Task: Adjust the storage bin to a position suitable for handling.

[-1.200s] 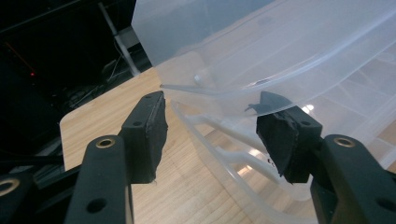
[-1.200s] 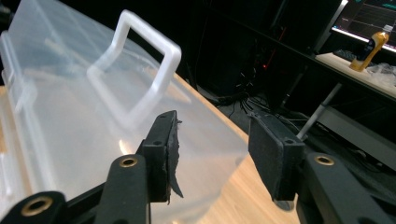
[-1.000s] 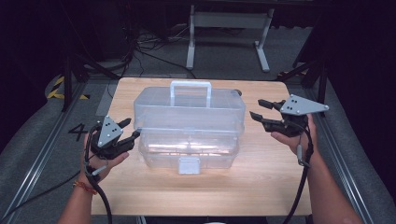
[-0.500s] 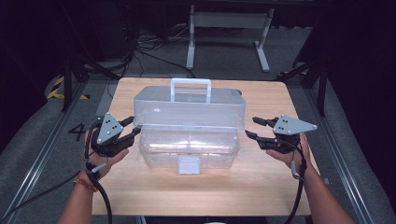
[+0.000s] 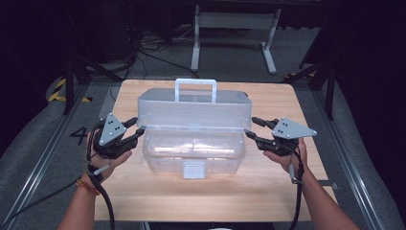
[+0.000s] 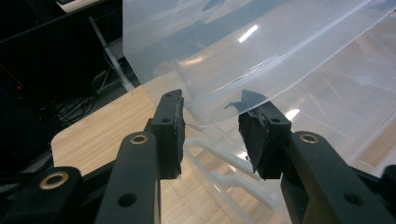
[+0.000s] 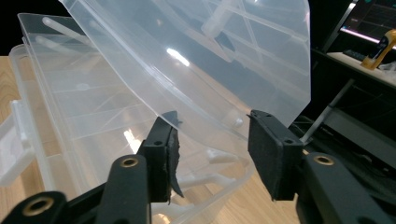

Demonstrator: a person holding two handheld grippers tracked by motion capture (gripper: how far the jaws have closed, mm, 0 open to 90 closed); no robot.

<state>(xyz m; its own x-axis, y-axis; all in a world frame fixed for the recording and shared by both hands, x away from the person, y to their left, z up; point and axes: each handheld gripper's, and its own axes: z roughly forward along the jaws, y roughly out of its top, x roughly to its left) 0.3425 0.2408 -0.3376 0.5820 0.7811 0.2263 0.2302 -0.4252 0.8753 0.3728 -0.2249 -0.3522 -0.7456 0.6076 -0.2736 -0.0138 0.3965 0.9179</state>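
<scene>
A clear plastic box (image 5: pixel 194 153) with a white front latch (image 5: pixel 194 169) sits mid-table. Its lid (image 5: pixel 194 109), with a handle (image 5: pixel 195 88) on top, stands tilted up off the base. My left gripper (image 5: pixel 135 126) is at the box's left end, open. In the left gripper view the lid's edge (image 6: pixel 224 100) lies between the spread jaws of that gripper (image 6: pixel 212 133). At the box's right end my right gripper (image 5: pixel 251 127) is open too. The lid's corner (image 7: pixel 243 93) sits between the jaws of the right gripper (image 7: pixel 212 147).
The box rests on a wooden table (image 5: pixel 287 96) with bare board at the front and on both sides. Dark floor, cables and a metal stand (image 5: pixel 234 19) lie beyond the far edge. A rail (image 5: pixel 43 158) runs along the left side.
My right gripper has come down and inward from above the table's right side to the lid's right end. The left gripper has edged slightly closer to the lid.
</scene>
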